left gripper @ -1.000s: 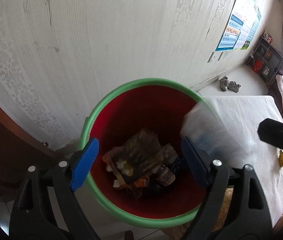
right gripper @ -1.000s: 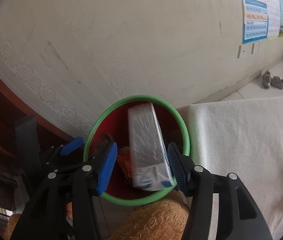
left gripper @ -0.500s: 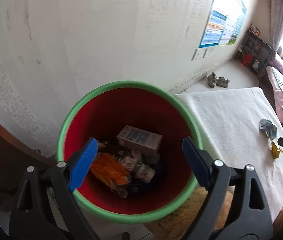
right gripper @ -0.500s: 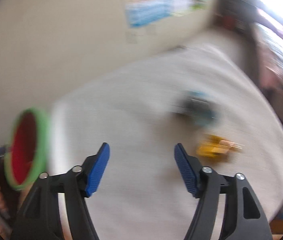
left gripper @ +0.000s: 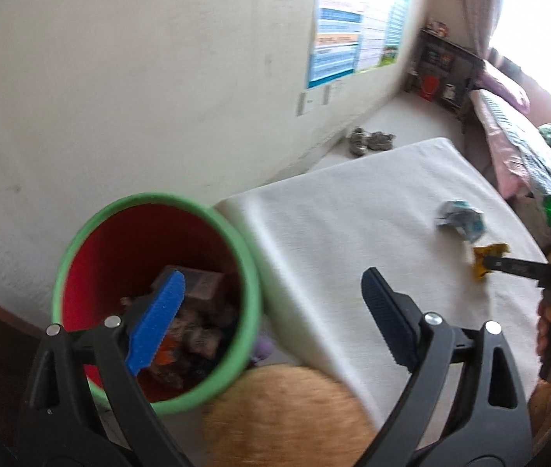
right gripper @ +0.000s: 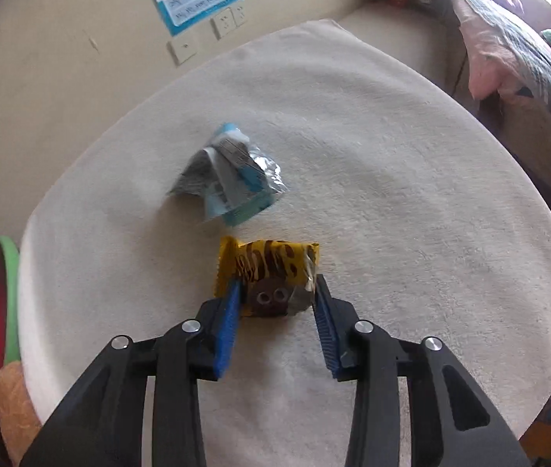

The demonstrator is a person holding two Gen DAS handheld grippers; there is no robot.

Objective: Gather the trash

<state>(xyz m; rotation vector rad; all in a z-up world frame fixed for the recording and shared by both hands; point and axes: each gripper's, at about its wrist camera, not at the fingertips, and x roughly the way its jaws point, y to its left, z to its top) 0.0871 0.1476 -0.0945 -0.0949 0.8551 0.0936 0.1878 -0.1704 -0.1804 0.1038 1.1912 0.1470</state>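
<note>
The right gripper (right gripper: 277,299) is spread around the near end of the yellow snack wrapper (right gripper: 269,268), a pad on each side and not yet clenched; the wrapper lies flat on the white-covered desk (right gripper: 392,155), just this side of the crumpled blue-and-silver packet (right gripper: 228,175); close squarely on the wrapper's body rather than its thin crimped edge, pressing low so the cloth is not pinched, then lift straight; the left gripper (left gripper: 271,313) hangs released and empty, one pad over the red bin (left gripper: 151,241), which sits off the desk's edge well apart from the wrapper.
</note>
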